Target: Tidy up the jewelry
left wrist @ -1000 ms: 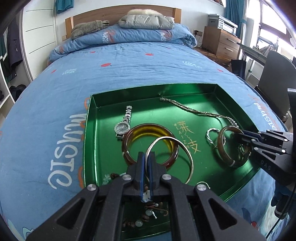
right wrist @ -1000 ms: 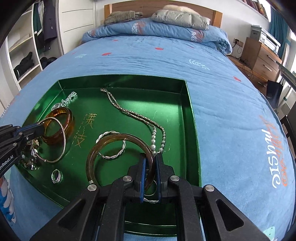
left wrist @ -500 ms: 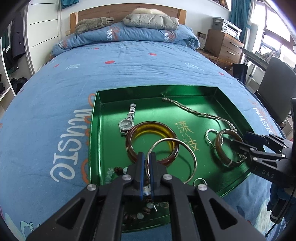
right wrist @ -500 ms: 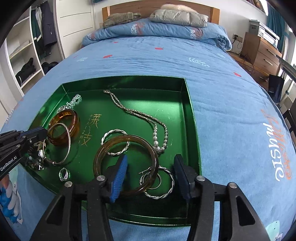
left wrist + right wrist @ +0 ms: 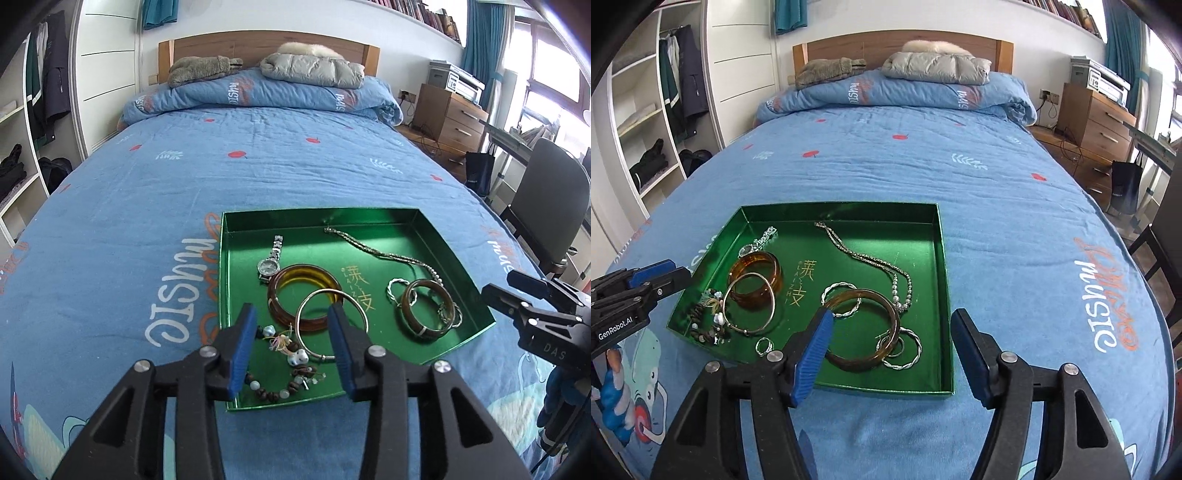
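A green tray [image 5: 373,216] [image 5: 945,258] lies on the bed and holds jewelry: a watch [image 5: 269,264], a thick amber bangle [image 5: 284,295] [image 5: 757,271], a thin silver bangle [image 5: 360,308] [image 5: 770,310], a brown bangle [image 5: 423,328] [image 5: 864,363], a silver chain necklace [image 5: 369,251] [image 5: 864,256], twisted silver rings [image 5: 903,349] and a bead bracelet [image 5: 280,391]. My left gripper [image 5: 293,347] is open and empty above the tray's near edge. My right gripper [image 5: 894,354] is open and empty above the tray's near right corner.
The bed has a blue printed cover [image 5: 147,221] with a folded duvet and jackets [image 5: 314,70] at the headboard. A wooden dresser [image 5: 447,118] and a dark chair [image 5: 546,210] stand to the right. Wardrobe shelves [image 5: 639,122] stand to the left.
Both grippers opened, the right first and then the left, releasing the bangles they held. Both pulled back and up from the tray.
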A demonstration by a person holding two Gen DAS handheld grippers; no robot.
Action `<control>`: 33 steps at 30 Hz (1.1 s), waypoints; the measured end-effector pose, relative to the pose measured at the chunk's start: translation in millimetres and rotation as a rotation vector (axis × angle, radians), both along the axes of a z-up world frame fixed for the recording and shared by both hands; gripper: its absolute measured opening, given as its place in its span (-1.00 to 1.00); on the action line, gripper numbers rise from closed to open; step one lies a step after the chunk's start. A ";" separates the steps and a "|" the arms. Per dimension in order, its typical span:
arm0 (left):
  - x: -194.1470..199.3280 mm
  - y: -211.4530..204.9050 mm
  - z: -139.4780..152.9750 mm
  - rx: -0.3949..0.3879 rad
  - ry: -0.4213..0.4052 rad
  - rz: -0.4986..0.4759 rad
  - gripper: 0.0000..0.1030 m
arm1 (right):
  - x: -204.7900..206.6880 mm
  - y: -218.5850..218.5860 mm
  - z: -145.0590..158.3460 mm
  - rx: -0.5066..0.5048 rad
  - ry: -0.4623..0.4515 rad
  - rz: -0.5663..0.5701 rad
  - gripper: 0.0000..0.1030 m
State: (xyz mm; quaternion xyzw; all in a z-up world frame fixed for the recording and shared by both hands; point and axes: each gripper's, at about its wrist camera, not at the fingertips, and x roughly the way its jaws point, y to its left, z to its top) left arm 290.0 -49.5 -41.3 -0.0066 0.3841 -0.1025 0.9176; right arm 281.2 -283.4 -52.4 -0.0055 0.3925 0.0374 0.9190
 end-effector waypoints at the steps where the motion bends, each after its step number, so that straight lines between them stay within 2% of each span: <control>1: -5.2 1.4 3.5 -0.002 -0.007 0.005 -0.25 | -4.4 0.1 3.6 0.002 -0.006 -0.002 0.29; 8: -38.8 13.8 20.6 -0.019 -0.038 0.046 -0.25 | -40.6 4.7 25.2 0.016 -0.045 -0.001 0.35; 23: -114.9 21.0 59.5 0.000 -0.099 0.075 -0.24 | -125.9 18.1 63.3 0.019 -0.125 0.024 0.50; 30: -155.0 29.8 78.3 0.003 -0.157 0.091 -0.24 | -160.3 25.5 74.5 0.011 -0.153 0.041 0.52; 33: -168.8 34.5 84.9 0.004 -0.178 0.104 -0.16 | -173.3 27.6 78.0 0.012 -0.163 0.046 0.53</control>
